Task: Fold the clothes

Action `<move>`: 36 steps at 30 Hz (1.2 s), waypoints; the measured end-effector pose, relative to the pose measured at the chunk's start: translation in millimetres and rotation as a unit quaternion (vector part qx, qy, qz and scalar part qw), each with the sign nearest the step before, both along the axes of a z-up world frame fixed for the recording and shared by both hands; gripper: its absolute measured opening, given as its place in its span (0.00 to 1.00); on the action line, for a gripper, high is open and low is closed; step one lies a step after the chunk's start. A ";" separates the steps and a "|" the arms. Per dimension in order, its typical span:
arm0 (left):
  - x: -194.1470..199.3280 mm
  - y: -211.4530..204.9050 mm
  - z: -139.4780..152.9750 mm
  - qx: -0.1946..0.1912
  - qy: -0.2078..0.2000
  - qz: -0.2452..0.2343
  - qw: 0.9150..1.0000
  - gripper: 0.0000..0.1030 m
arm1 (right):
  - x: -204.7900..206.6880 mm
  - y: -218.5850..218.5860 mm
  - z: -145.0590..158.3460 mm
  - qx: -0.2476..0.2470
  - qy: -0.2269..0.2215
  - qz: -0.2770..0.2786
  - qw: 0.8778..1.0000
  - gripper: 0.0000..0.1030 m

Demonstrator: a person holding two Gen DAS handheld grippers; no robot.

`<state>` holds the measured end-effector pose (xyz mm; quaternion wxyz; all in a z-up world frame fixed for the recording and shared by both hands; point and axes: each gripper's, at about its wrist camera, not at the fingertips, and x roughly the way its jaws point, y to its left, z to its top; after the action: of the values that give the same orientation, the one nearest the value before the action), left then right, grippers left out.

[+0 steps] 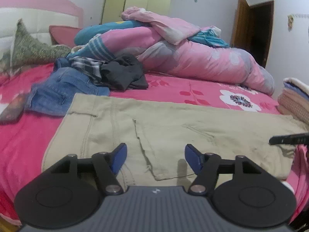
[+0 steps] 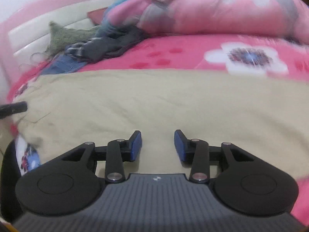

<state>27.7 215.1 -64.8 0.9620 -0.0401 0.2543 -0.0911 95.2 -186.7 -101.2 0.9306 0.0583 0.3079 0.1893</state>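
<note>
With the beige trousers [image 1: 173, 123] spread flat on the bed [image 1: 25, 141] and both the left claw [image 1: 155, 159] and right claw [image 2: 158, 145] released above them, any fold should pinch matching edges evenly.

From my right wrist camera the whole far half of the bed is smeared: the white flower printed on the pink bedspread [image 2: 249, 58] and the heap of dark grey, plaid and denim clothes [image 2: 96, 52] by the headboard have no readable edges, and the rolled pink floral quilt [image 2: 231, 13] runs off the top edge. On the left wrist camera I see only the tip of a black bar [image 1: 287, 138] entering at the right edge, and the stack of folded knit and fleece cloth [image 1: 295, 100] at the bed's right edge is cut off there too. The beige cotton trousers [image 1: 173, 127] pass under my gripper housing, so their near hem is hidden from me.
</note>
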 end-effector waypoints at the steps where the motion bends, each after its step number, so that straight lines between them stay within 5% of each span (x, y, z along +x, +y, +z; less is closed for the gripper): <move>1: -0.6 -2.6 2.6 0.004 -0.002 0.000 1.000 0.71 | -0.7 -1.3 2.3 0.006 -0.003 -0.004 1.000 0.37; 8: 7.1 -16.9 19.4 -0.015 -0.015 0.005 1.000 0.82 | -4.4 -26.4 19.0 -0.019 -0.057 -0.071 0.996 0.51; 15: 41.2 -72.6 23.6 -0.015 0.009 0.002 1.000 0.94 | 7.5 -40.5 -11.7 -0.124 -0.041 -0.125 0.984 0.73; 22: 77.4 -141.1 -8.8 0.039 0.115 0.020 0.992 1.00 | 10.5 -45.8 -16.3 -0.105 -0.035 -0.116 0.987 0.87; 28: 72.6 -162.4 -15.8 0.079 0.108 0.051 0.990 1.00 | 8.9 -42.3 -17.2 -0.099 -0.033 -0.100 0.990 0.99; 36: 74.3 -167.4 -13.8 0.079 0.120 0.073 0.987 1.00 | 7.2 -44.5 -17.7 -0.091 -0.035 -0.098 0.990 0.99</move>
<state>101.9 47.7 -78.6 0.9288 0.0069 0.3705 0.0055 102.4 -231.2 -119.0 0.9563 -0.0033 0.2835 0.0708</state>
